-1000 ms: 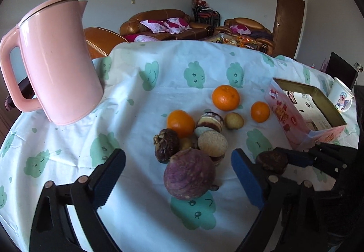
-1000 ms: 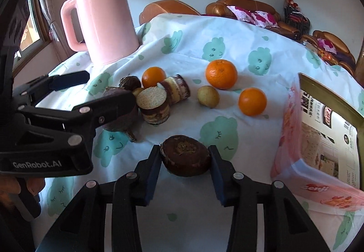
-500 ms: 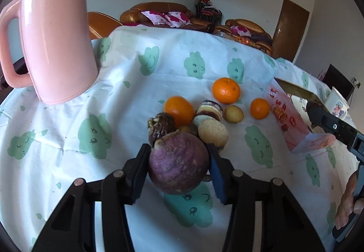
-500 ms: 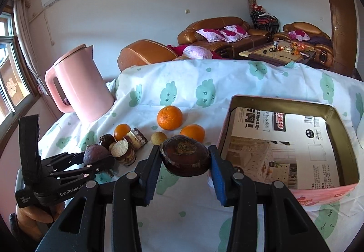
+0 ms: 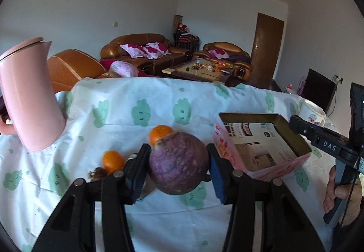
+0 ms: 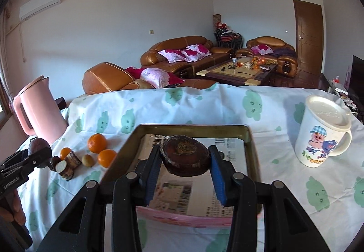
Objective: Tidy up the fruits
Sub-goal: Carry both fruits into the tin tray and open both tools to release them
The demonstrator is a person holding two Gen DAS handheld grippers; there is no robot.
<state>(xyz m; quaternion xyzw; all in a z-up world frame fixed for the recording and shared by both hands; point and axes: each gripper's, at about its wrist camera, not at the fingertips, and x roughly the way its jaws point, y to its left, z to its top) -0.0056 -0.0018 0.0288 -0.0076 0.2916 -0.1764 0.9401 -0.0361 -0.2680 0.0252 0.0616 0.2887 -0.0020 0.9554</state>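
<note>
My left gripper [image 5: 178, 169] is shut on a round purple fruit [image 5: 178, 163] and holds it above the cloth, left of the open pink box [image 5: 261, 145]. My right gripper [image 6: 185, 169] is shut on a flat dark brown fruit [image 6: 185, 158] and holds it over the inside of the box [image 6: 193, 131]. Oranges [image 6: 97, 142], a small yellow-green fruit [image 6: 88, 160] and cut brown pieces [image 6: 66, 166] lie on the cloth left of the box. In the left wrist view two oranges [image 5: 160, 133] show behind the purple fruit.
A pink kettle [image 5: 29, 97] stands at the table's left side. A white lidded mug [image 6: 323, 131] stands right of the box. The table has a white cloth [image 6: 250, 104] with green prints. Sofas and a coffee table are beyond the far edge.
My left gripper has closed on the purple fruit and lifted it off the cloth. My right gripper has carried the brown fruit right, to above the box.
</note>
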